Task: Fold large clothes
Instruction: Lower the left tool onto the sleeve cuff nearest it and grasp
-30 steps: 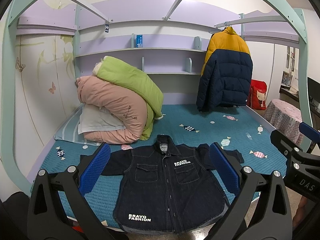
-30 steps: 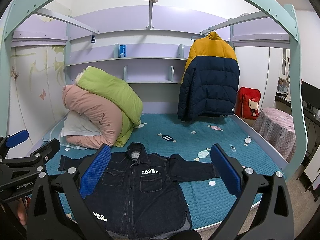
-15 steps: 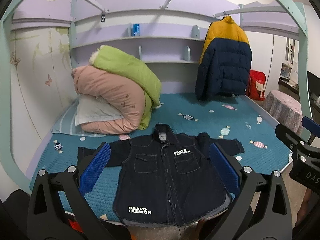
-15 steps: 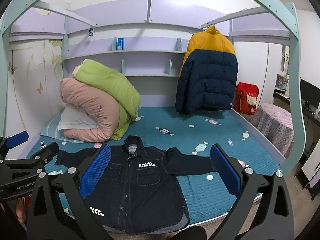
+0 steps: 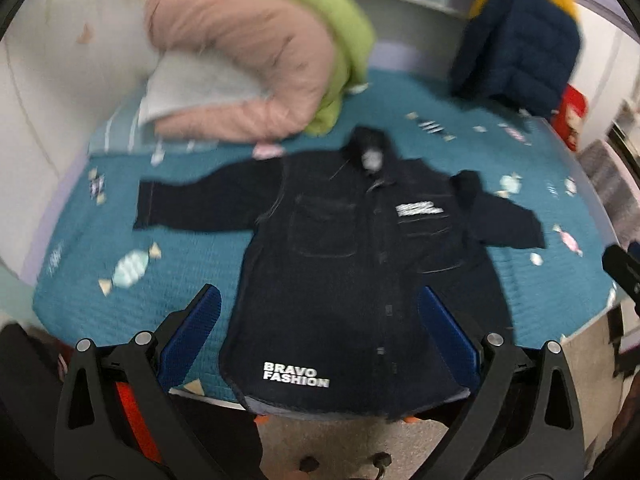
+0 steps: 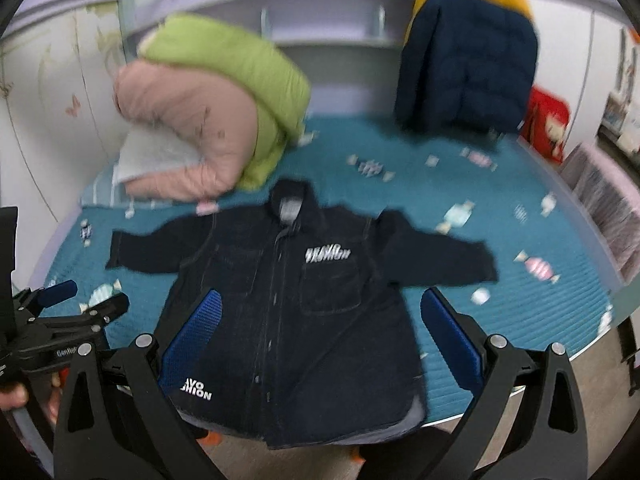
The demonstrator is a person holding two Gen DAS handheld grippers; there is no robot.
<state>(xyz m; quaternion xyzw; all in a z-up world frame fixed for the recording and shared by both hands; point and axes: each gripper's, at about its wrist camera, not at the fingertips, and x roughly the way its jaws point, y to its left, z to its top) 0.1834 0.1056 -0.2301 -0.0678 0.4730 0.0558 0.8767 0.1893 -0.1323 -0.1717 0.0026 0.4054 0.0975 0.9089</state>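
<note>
A dark denim shirt [image 5: 360, 280] is seen spread flat, front side up, on a teal bedspread [image 5: 168, 240] printed with candy shapes. Both sleeves are stretched out to the sides, the collar points toward the far wall, and the hem hangs slightly over the near edge of the bed. White lettering reading "BRAVO FASHION" is printed near the hem and on one chest pocket.

The left gripper [image 5: 318, 332] is held above the lower part of the shirt with its blue-padded fingers [image 5: 188, 332] spread wide apart; nothing is gripped. The right gripper [image 6: 320, 332] is likewise held wide open and empty over the shirt's lower half.

Behind the shirt, a rolled pink quilt [image 6: 180, 128] and a green quilt [image 6: 240, 64] are piled together at the left rear of the bed. A navy and yellow puffer jacket [image 6: 468, 60] is hung at the right rear, with a red bag [image 6: 544, 120] beside it. Both views are blurred by motion.
</note>
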